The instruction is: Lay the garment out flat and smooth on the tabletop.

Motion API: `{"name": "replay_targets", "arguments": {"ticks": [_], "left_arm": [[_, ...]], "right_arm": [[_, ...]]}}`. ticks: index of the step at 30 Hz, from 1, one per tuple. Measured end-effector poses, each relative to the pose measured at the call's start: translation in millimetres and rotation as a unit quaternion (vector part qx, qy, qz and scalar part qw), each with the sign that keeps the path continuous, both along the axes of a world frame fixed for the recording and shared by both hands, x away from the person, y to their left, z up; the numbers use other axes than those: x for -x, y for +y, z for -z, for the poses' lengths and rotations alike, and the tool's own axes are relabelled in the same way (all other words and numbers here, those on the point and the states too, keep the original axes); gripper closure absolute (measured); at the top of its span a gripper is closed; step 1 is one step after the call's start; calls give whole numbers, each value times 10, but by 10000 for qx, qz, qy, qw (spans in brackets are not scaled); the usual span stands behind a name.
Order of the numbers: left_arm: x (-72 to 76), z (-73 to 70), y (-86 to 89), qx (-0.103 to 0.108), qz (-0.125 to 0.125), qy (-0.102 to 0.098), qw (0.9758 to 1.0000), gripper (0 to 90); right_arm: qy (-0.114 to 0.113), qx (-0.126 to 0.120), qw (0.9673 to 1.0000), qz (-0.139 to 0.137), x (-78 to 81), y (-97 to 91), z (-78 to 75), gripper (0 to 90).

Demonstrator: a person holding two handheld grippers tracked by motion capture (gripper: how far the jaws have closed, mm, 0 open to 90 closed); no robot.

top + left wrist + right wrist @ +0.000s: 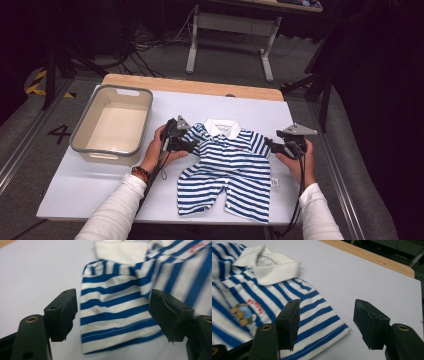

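Observation:
A blue-and-white striped baby romper with a white collar lies flat, front up, on the white table cover. My left gripper is level with the garment's left sleeve, jaws open. In the left gripper view that sleeve lies between the two jaws of my left gripper, which stand wider than it. My right gripper is at the other sleeve, also open. In the right gripper view one jaw of my right gripper hangs over the sleeve and the other over bare table.
An empty beige tub with a grey rim stands at the back left of the table. The wooden table edge runs along the far side. Behind it are the metal legs of another table and cables on the floor.

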State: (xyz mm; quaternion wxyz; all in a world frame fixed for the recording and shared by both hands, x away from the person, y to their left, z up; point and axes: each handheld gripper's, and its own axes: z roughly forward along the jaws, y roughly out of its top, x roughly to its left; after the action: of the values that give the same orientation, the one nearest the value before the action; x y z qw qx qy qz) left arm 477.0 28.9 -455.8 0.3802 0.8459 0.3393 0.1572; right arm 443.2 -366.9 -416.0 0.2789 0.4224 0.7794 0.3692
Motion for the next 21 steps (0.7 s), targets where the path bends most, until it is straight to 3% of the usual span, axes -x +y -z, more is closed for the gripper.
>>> {"name": "replay_targets", "arguments": {"ticks": [2,4,7,9,12,17,19,20,21], "left_arm": [[-47,68,-12,-183,-64,127,9997,262],[-71,72,14,-37,-138,238,9996,284],[-91,64,20,-33,-153,305,9994,329],[-93,55,22,-70,-88,306,9995,397],[-96,26,13,-166,129,327,9992,537],[-128,-17,-32,-338,226,397,9984,864],[-147,-31,-43,-384,229,433,9981,881],[-149,-43,-62,-540,190,351,9977,882],[-153,-56,-85,-782,25,204,9967,883]], "right_arm": [[172,-59,9998,-97,-124,45,45,374],[390,147,9991,-123,-257,121,128,364],[659,256,9975,26,-441,174,266,364],[786,74,9969,40,-508,174,315,368],[879,30,9961,87,-552,160,336,415],[1007,-66,9949,10,-550,128,313,677],[1037,-40,9946,-1,-539,125,303,801],[1027,28,9947,-3,-536,123,297,875],[1016,105,9948,9,-533,125,291,885]]}}
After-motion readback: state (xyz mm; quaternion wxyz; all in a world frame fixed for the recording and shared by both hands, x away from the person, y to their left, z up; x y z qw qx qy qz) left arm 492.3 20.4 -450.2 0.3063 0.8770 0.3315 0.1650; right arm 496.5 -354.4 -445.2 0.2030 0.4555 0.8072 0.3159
